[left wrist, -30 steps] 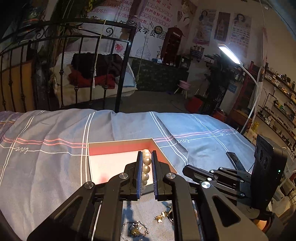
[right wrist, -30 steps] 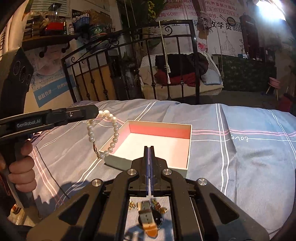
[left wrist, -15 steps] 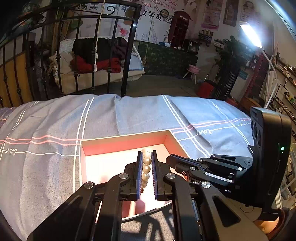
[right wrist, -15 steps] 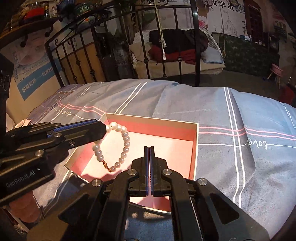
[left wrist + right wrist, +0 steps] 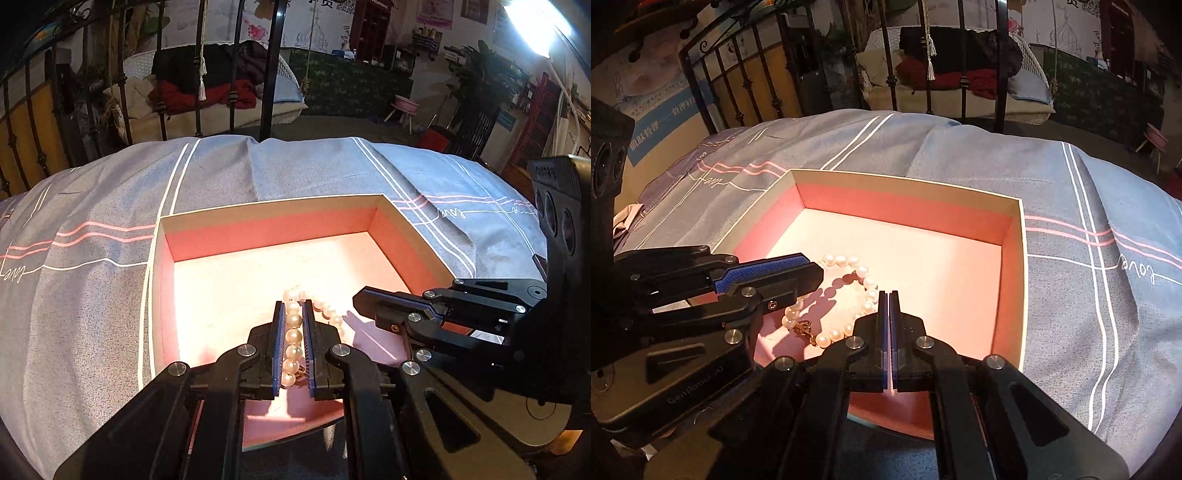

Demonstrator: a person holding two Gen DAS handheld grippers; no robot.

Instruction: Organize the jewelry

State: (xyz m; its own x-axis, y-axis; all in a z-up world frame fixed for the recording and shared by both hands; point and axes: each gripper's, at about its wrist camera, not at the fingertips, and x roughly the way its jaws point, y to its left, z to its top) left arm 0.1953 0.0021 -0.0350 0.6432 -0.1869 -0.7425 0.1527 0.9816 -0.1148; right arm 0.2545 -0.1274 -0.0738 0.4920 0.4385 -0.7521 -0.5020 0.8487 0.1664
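While clamped on a pearl bracelet (image 5: 293, 338), the left gripper (image 5: 293, 314) is lowered inside the pink-lined box (image 5: 273, 205); the right gripper (image 5: 888, 295), closed and empty, is seen beside it. Open floor remains toward the far wall. Only the right view shows the gold clasp (image 5: 805, 328). The box's near rim is hidden by both grippers, on the bed (image 5: 1071, 295).

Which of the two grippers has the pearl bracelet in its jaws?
The left gripper: pearl bracelet beads sit between its jaws over the pink box. The right gripper is shut on nothing.
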